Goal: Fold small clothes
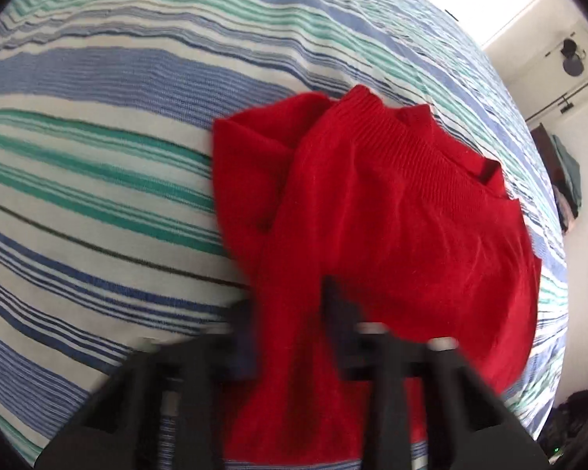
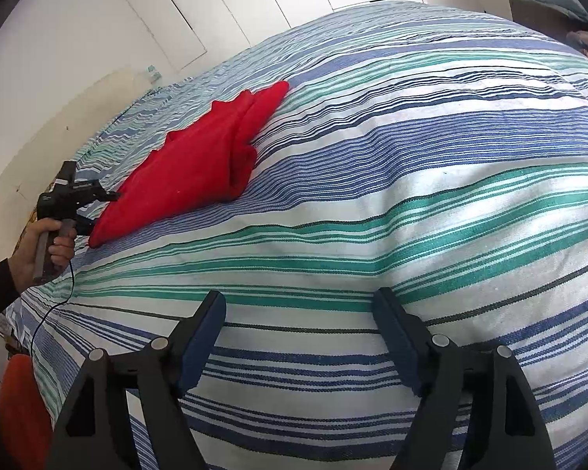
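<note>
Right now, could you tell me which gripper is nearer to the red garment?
Left. The left gripper is shut on the red garment at its near end; the right gripper is open over the striped bedspread, well apart from it.

We identify a home bedroom: striped bedspread (image 2: 411, 164) over a bed, white wardrobe doors (image 2: 200, 11), clothes shelf (image 1: 564, 180).

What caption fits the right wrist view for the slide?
Open right gripper hovers over striped bedspread while left gripper clamps the red garment's edge.
</note>
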`<state>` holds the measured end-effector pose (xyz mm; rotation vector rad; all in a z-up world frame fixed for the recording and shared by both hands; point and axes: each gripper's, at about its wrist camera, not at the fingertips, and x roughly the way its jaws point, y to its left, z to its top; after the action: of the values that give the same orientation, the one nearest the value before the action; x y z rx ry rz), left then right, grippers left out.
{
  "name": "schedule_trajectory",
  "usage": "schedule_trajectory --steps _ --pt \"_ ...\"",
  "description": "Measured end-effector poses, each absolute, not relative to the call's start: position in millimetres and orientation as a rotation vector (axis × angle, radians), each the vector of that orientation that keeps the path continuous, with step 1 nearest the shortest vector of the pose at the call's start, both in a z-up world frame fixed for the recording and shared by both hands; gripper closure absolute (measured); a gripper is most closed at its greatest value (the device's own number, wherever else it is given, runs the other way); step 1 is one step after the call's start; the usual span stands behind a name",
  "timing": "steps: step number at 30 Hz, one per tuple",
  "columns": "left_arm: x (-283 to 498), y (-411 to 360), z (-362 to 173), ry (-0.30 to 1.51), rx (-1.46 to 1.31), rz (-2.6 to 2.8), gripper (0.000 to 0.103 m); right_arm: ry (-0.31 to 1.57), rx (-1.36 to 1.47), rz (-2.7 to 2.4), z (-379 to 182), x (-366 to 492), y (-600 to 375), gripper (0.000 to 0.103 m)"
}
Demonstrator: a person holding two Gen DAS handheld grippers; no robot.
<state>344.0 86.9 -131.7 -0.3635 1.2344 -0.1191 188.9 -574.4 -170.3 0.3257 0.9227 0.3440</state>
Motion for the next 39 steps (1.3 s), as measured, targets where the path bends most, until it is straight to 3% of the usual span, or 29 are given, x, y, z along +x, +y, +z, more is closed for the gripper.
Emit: schedule_trajectory --steps 5,11,16,20,22,24,26,29,34,39 --pt "342.2 56.8 -69.8 1.138 -0.305 -0.133 0.095 0.927 0.305 0.355 -170.4 191.6 -570.1 0.019" --pt "322.0 -73.5 7.4 1.004 -0.144 -0.352 0.095 0.926 0.32 0.36 -170.8 191.9 -571.7 0.019" --pt "300.6 -175.6 -38.2 1.037 -0.094 -0.475 0.093 0.926 0.321 0.36 -170.8 191.5 -571.7 0.019" --pt "278.0 -217.0 -95.8 1.152 -0.04 -0.471 0.065 0.929 0.316 0.358 -170.8 192.0 -570.7 0.019" --pt "259.0 -211.5 -85.7 1.111 -0.055 -0.497 0.048 0.929 0.318 0.36 -170.3 192.1 -570.5 0.019" --pt "234.9 -188.8 -60.2 1.049 -0.104 -0.543 0.017 0.929 0.326 0.364 -170.3 192.5 -571.9 0.019" --pt "211.9 -153.8 -38.8 0.972 -0.144 -0.535 0.006 0.931 0.336 0.371 -170.5 193.7 -572.9 0.017" --pt "187.2 -77.1 -35.1 0.939 -0.189 -0.416 0.005 0.941 0.348 0.384 -168.9 195.7 -574.5 0.016" --pt "159.2 25.7 -79.4 1.0 -0.299 -0.133 0.006 0.969 0.481 0.37 -135.8 207.5 -568.8 0.018" --pt "118.9 57.2 -116.4 1.045 -0.451 -0.041 0.006 0.976 0.566 0.435 -108.4 251.0 -508.6 0.018"
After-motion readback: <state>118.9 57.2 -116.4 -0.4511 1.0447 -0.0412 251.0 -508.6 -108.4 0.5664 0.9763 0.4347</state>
